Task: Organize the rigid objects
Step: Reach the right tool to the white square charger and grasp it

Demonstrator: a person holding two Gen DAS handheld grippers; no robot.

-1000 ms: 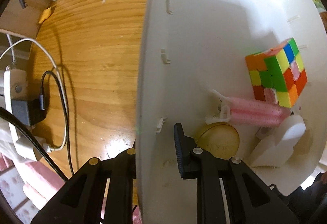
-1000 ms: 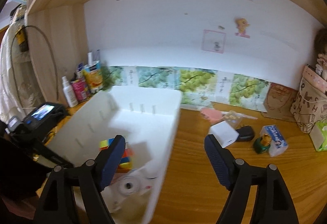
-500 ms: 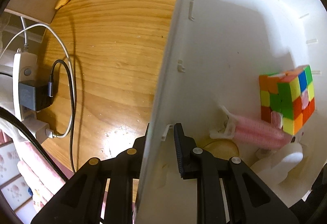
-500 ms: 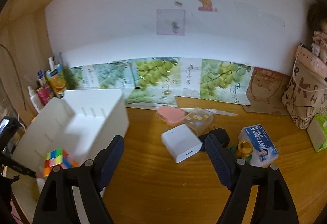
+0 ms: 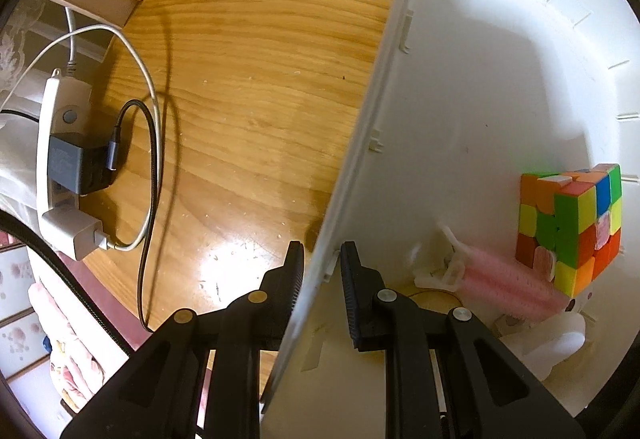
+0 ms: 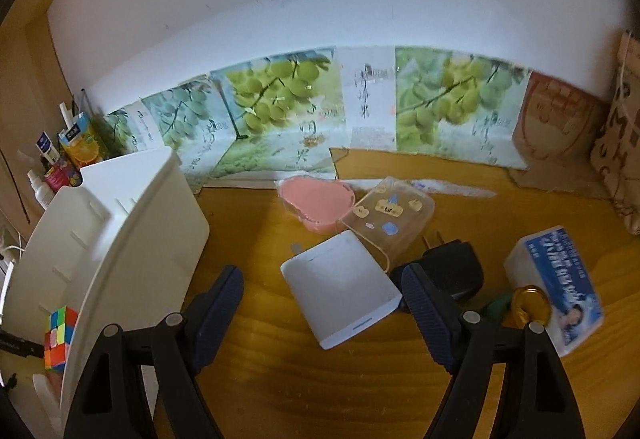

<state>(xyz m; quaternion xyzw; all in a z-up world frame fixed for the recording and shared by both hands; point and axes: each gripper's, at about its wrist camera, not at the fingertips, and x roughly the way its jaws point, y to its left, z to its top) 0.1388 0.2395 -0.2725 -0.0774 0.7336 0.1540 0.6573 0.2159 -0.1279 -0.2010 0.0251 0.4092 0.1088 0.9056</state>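
Gripping smooth white plastic bin [image 5: 460, 87] wall, ribbed fingers [image 5: 352, 279].

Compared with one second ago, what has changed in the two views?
The right claw, open and empty, swung away from the white bin and came down toward the white box on the desk. The left claw stays clamped on the bin wall; the cube stays inside.

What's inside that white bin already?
Inside the white bin sit a colourful puzzle cube, a pink ribbed piece beside it, and some white plastic bits. Something yellowish lies partly hidden behind the left tool, so I cannot identify it.
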